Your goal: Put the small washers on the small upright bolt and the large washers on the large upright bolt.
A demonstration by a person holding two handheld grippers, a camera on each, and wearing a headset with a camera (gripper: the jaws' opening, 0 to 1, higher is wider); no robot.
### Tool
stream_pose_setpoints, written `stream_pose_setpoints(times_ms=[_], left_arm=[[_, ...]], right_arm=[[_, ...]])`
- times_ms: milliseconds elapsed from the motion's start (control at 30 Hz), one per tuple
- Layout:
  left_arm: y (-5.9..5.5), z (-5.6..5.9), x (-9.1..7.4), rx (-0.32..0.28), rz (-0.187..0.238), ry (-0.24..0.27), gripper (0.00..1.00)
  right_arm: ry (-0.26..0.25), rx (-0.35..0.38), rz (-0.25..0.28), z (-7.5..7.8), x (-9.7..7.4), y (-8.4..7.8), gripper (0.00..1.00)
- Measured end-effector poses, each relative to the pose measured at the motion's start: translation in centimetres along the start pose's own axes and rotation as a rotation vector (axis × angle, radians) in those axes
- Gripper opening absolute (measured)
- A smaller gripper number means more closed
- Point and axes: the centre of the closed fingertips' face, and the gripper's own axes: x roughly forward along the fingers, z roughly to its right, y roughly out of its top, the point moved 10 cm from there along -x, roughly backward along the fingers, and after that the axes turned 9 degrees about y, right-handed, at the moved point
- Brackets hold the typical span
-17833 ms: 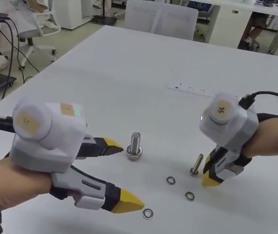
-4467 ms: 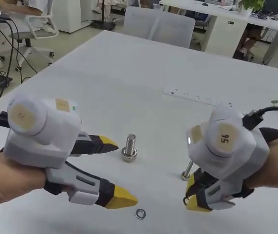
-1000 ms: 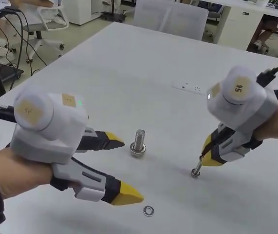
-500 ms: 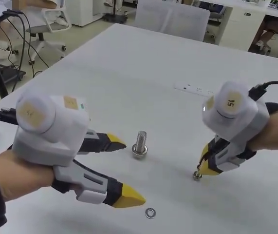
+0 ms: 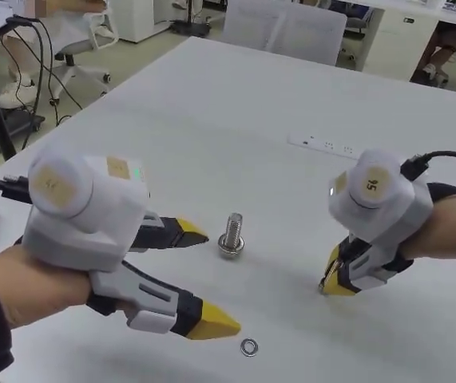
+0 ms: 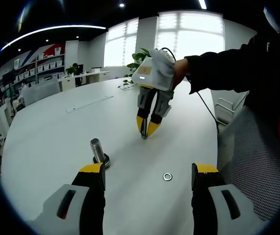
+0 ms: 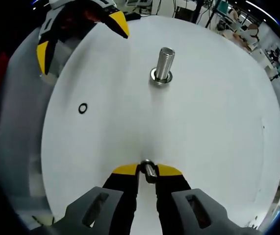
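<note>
- The right tongs (image 5: 333, 281) were clenched, tips down at the table (image 5: 212, 120). The small bolt (image 7: 148, 171) stood upright, caught between the two yellow tips. Whether a washer was pinched there as well could not be told.
- The left tongs (image 5: 198, 278) were released, jaws wide apart and holding nothing.
- The large bolt (image 5: 231, 234) stood upright just ahead of one jaw tip of the left tongs, well apart from the right tongs.
- One loose washer (image 5: 249, 347) lay flat on the table just ahead of the left tongs' open gap, nearer the other jaw. It lay between the two pairs of tongs but closer to the left.
- The step in hand looked to be work at the small bolt, probably seating a washer or steadying the shank.
- To do it well, the right tongs would need to ease open gently and rise straight up along the shank, so the thin bolt was not tipped over.
- The loose washer lay flat, so a jaw tip would have to slide low under its edge. Its size wanted checking against each bolt before it was threaded on.
</note>
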Motion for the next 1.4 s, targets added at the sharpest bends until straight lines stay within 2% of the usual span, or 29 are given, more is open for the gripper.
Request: stream_pose_setpoints(times_ms=[233, 633, 1100, 1400], left_arm=[[-0.1, 0.0, 0.0, 0.000, -0.002, -0.001, 0.71], [-0.2, 0.0, 0.0, 0.000, -0.002, -0.001, 0.71], [-0.1, 0.1, 0.1, 0.004, -0.002, -0.004, 0.71], [-0.1, 0.2, 0.1, 0.004, -0.002, -0.004, 0.71]], right_arm=[[-0.002, -0.002, 0.005, 0.1, -0.1, 0.0, 0.14], [-0.010, 0.051, 0.032, -0.1, -0.7, -1.0, 0.25], [-0.004, 0.103, 0.029, -1.9, -1.1, -3.4, 0.26], [0.009, 0.112, 0.026, -3.3, -0.8, -4.1, 0.26]])
